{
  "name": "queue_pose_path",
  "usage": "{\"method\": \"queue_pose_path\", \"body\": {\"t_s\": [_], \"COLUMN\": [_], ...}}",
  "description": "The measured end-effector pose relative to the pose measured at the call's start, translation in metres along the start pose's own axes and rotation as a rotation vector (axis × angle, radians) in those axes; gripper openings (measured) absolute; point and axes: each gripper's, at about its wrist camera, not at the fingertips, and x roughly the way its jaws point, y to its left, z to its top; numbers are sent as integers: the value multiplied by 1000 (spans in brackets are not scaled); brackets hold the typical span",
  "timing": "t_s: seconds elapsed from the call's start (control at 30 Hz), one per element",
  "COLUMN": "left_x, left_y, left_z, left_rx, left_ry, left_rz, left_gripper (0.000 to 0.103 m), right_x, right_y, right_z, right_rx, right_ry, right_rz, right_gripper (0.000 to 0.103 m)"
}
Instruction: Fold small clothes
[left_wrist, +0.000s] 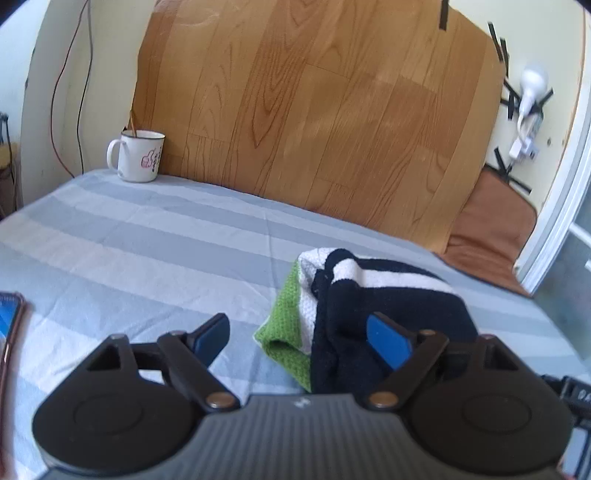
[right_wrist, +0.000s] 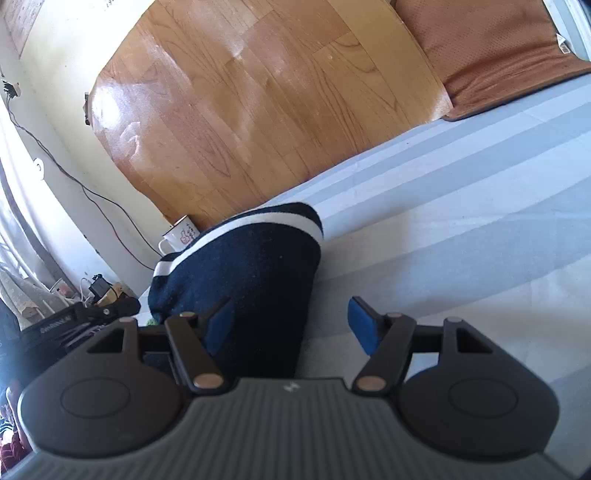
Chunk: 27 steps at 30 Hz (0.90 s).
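Left gripper (left_wrist: 301, 338): jaws spread wide, holding nothing. I see the knit garment (left_wrist: 369, 306) bunched on the striped sheet (left_wrist: 147, 240) just ahead, toward the right-hand finger, whose blue pad (left_wrist: 388, 343) sits over the navy part (contact or just overlap, can't tell). Green and white layers stick out on the garment's side nearer the left-hand finger. Far ahead-left, a white enamel mug (left_wrist: 138, 155) stands on the sheet against the wood-grain panel (left_wrist: 314, 110). Brown cushion (left_wrist: 495, 221) far ahead-right.

Right gripper (right_wrist: 293, 325): also released, nothing between the pads. Navy garment (right_wrist: 243, 273) with white stripes lies directly ahead, running under the left-hand finger and into the gap; the right-hand finger is over bare sheet (right_wrist: 461, 221). Beyond it the mug (right_wrist: 181, 232), partly hidden by the fabric, then the panel (right_wrist: 258, 92). Cushion (right_wrist: 491, 48) far ahead-right.
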Motion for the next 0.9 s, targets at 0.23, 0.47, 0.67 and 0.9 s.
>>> {"method": "queue_pose_path", "body": {"t_s": [0.23, 0.47, 0.67, 0.9], "left_x": [-3, 21, 21, 18], "left_y": [8, 12, 14, 4], "left_z": [-7, -31, -42, -46], "left_rx": [-31, -47, -48, -6], "left_ry": [29, 107, 73, 51], "left_rz": [-44, -34, -44, 19], "left_gripper": [88, 94, 99, 103], "right_x": [2, 6, 3, 2], "right_y": [4, -6, -7, -8], "right_z": [-5, -12, -16, -17], "right_rx": [-5, 18, 11, 2], "right_ry": [14, 17, -16, -18], "right_rz": [23, 18, 41, 40], "right_gripper": [74, 81, 81, 81]}}
